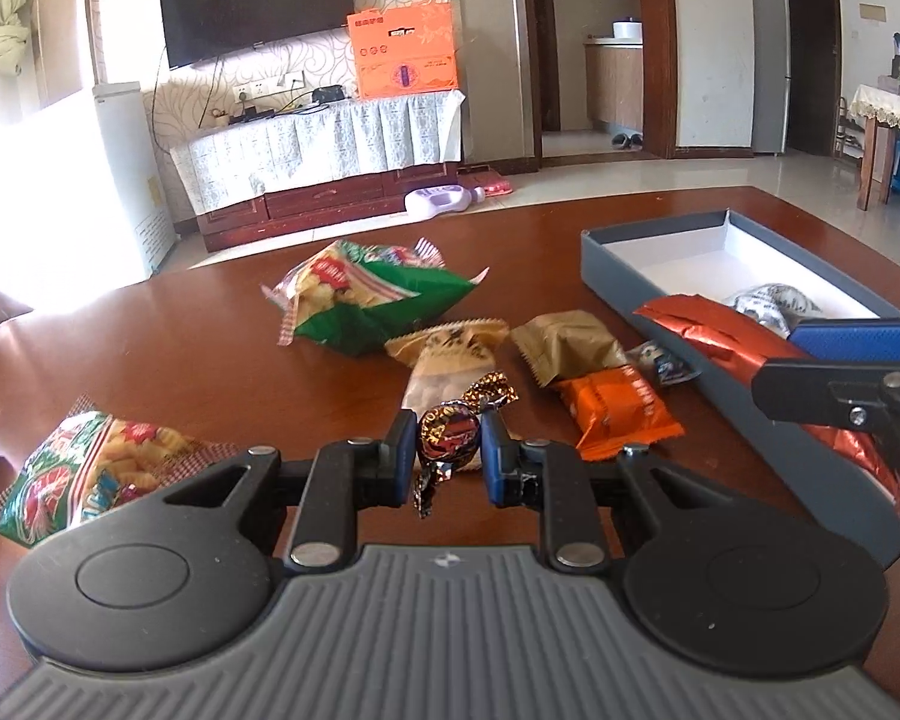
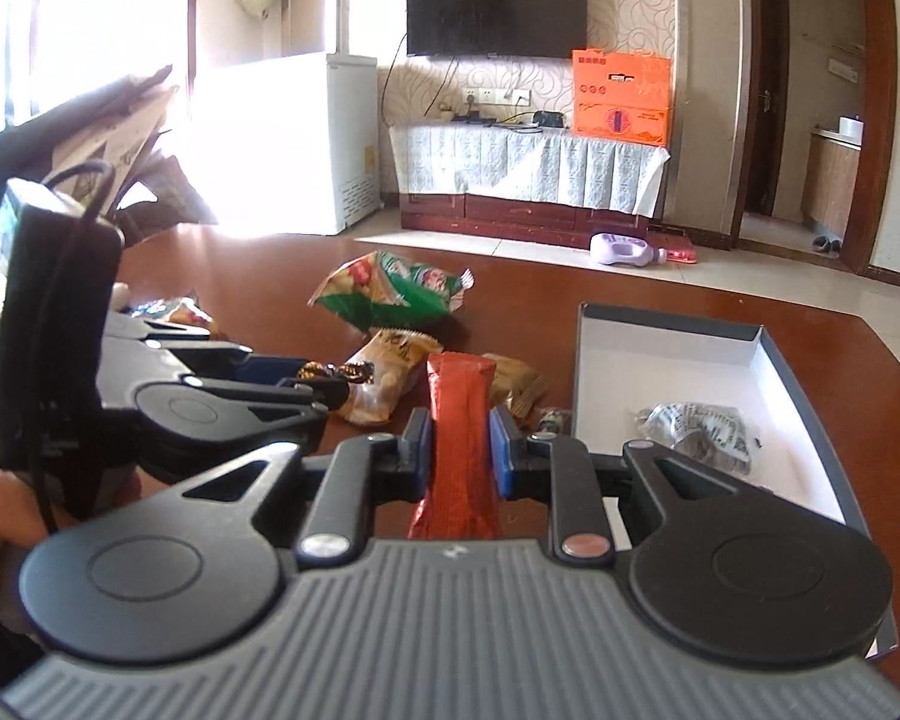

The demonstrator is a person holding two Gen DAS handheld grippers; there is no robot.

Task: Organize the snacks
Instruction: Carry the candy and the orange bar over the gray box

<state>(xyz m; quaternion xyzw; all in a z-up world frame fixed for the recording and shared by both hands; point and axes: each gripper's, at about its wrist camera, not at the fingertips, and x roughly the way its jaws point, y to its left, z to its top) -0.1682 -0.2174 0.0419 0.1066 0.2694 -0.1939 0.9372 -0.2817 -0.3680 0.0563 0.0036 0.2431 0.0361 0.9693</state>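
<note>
My left gripper (image 1: 449, 450) pinches a twist-wrapped candy (image 1: 450, 443), my right gripper (image 2: 461, 449) pinches a red snack bar (image 2: 459, 420) upright. Both are clear of the desk (image 1: 210, 372), probably bound for the grey box (image 1: 630, 264).

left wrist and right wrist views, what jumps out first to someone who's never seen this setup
Each gripper is clamped on a snack: the left gripper pinches a dark foil-wrapped candy above the wooden table, and the right gripper grips a long orange-red foil packet. To the right sits an open grey box with one silver packet inside. Beyond the fingers, loose snacks litter the table, the green chip bag most vivid.
</note>
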